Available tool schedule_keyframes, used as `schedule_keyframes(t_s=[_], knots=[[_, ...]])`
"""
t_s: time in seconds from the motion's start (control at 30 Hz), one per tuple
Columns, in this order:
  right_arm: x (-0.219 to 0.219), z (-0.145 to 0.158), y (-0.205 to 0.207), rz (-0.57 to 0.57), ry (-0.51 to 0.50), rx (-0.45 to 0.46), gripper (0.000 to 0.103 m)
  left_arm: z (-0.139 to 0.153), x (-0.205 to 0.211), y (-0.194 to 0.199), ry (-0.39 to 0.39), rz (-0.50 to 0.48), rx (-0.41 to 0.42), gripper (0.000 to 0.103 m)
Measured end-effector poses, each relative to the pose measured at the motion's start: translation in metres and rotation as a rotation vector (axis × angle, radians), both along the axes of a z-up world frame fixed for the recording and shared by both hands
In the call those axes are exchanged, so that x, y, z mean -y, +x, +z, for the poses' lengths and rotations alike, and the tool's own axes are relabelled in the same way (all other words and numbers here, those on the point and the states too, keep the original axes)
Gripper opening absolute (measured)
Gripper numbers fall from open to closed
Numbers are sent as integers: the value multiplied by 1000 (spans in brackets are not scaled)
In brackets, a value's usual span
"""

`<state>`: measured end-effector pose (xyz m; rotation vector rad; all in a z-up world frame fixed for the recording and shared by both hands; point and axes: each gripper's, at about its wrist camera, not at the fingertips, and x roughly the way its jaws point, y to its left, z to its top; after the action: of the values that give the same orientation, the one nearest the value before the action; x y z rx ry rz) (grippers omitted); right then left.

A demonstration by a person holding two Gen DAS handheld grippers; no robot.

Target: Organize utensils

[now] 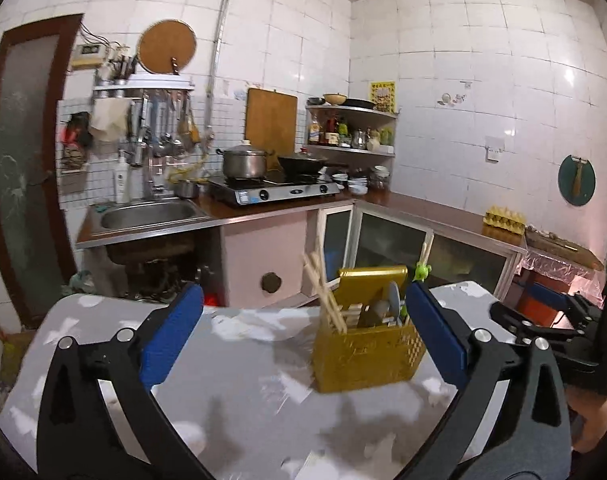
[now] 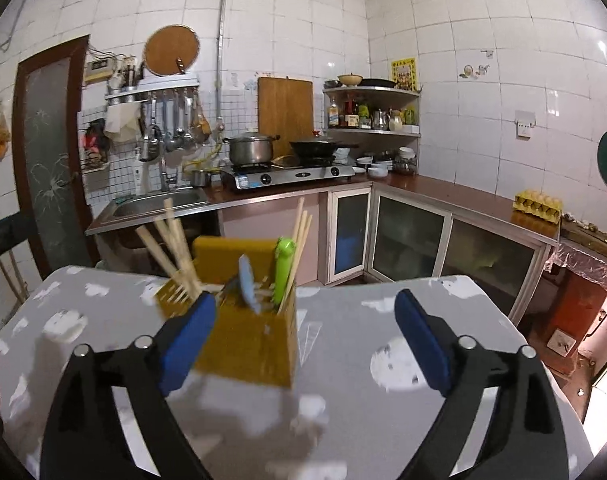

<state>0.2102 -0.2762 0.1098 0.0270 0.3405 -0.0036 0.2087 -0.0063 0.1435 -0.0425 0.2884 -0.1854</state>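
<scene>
A yellow utensil holder (image 1: 365,354) stands on the grey patterned table (image 1: 243,364). It holds wooden chopsticks (image 1: 323,292), a grey spoon (image 1: 393,298) and a green-handled utensil (image 1: 422,270). My left gripper (image 1: 303,338) is open and empty, with the holder between its fingers, nearer the right one. In the right wrist view the holder (image 2: 247,344) sits left of centre with chopsticks (image 2: 175,248), a blue-grey spoon (image 2: 248,282) and the green handle (image 2: 283,268). My right gripper (image 2: 305,340) is open and empty, its left finger beside the holder. The right gripper also shows in the left wrist view (image 1: 543,322).
Beyond the table runs an L-shaped kitchen counter (image 2: 443,192) with a sink (image 1: 147,214), a gas stove (image 1: 275,190) with a pot and a wok, corner shelves (image 1: 351,132), and an egg carton (image 2: 537,204). A dark door (image 1: 19,160) is at the left.
</scene>
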Motion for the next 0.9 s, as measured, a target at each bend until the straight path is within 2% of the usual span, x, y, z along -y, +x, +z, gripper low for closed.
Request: schedule_keyframes(t_s=[0.2, 0.33, 0.5, 0.6, 0.77, 0.9], knots=[[-15, -25, -72, -3, 29, 1, 98, -27, -15, -67, -2, 31, -5, 98], [-29, -48, -111, 1, 13, -12, 98, -61, -19, -116, -11, 28, -13, 98], [-39, -74, -151, 11, 10, -10, 98, -95, -22, -155, -29, 55, -8, 98], [-46, -88, -166, 12, -4, -7, 98, -107, -21, -168, -28, 84, 7, 98], [-56, -100, -178, 20, -33, 26, 98, -120, -20, -187, 7, 109, 84, 98], [-56, -102, -181, 32, -23, 55, 98, -129, -21, -186, 16, 116, 79, 98]])
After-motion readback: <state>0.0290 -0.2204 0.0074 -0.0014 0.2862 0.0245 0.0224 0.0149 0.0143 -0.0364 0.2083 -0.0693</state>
